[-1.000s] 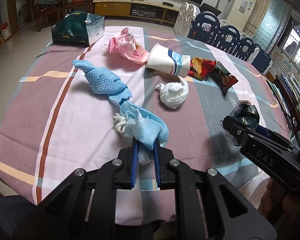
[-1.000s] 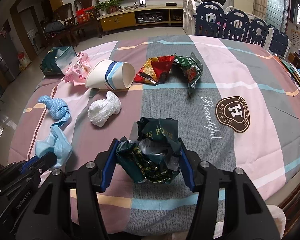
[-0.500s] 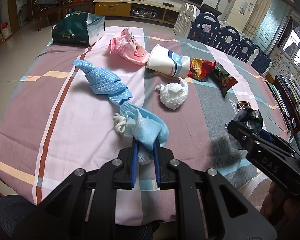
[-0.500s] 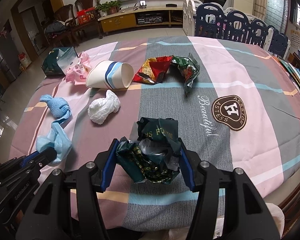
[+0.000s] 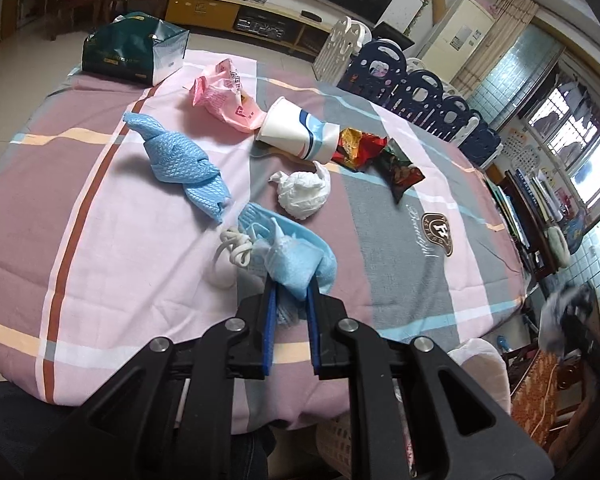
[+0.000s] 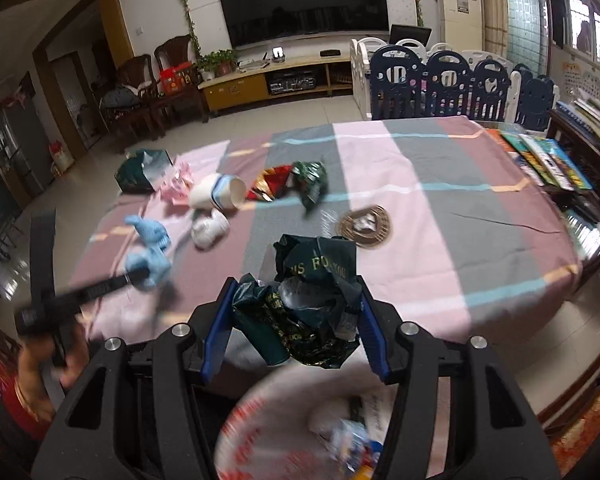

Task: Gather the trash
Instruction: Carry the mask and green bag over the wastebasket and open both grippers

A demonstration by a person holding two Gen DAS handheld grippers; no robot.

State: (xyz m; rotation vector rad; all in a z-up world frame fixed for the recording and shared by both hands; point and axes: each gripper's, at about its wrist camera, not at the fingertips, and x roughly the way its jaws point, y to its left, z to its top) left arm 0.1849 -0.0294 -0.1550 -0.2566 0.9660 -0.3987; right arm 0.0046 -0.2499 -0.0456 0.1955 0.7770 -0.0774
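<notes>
— Wrapper first: where is the dark green wrapper point(image 6: 308, 304)?

— Clamped between the fingers of the right gripper point(image 6: 296, 320), crumpled, bulging above their tips. Just below and in front of those fingers sits a blurred white bin point(image 6: 300, 432) with rubbish inside.

— So that step is the drop?

— I judge so: carry it over the bin's mouth, then part the fingers.

— And the left gripper point(image 5: 291, 300)?

— Its fingers are pinched on a blue face mask point(image 5: 296, 260), which lies on the checked tablecloth point(image 5: 100, 240) ahead of the tips. It needs lifting next. Beyond the fingers wait a white tissue ball point(image 5: 303, 195) and a paper cup point(image 5: 298, 130).
</notes>
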